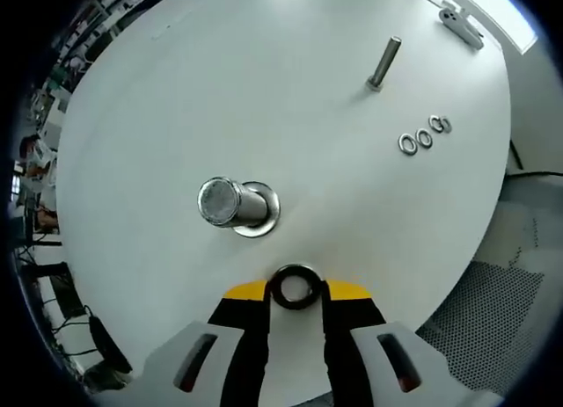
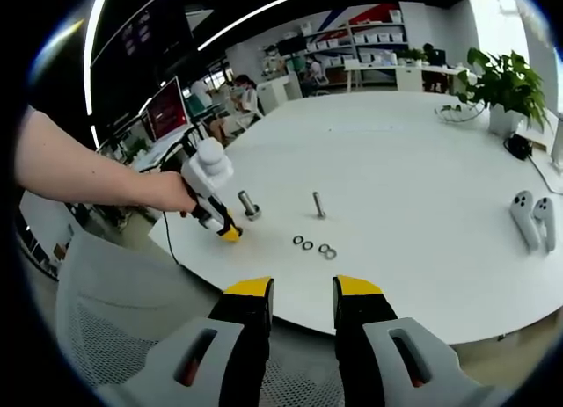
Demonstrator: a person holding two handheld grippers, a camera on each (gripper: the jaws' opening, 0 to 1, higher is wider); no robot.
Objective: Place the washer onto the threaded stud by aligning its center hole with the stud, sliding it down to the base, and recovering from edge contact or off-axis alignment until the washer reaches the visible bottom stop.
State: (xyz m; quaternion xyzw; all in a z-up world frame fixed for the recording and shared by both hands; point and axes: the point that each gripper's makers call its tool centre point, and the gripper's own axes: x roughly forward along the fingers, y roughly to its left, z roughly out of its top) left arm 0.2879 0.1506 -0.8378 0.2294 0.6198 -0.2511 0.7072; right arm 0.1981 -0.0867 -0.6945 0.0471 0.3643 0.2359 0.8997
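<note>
Left gripper [image 1: 296, 293] has its yellow-tipped jaws pinched on the washer [image 1: 295, 287] just above the white table [image 1: 158, 117] — the thick threaded stud [image 1: 230, 203], upright with its axis running toward the lens, stands just ahead and to the left. The washer must likely rise over its top and centre there. Right gripper [image 2: 303, 293] — jaws parted, empty — hangs well back off the table edge.

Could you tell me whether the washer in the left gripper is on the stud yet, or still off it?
Still off. The washer sits clamped at the left gripper tips, apart from the nearer stud, whose top is bare.
</note>
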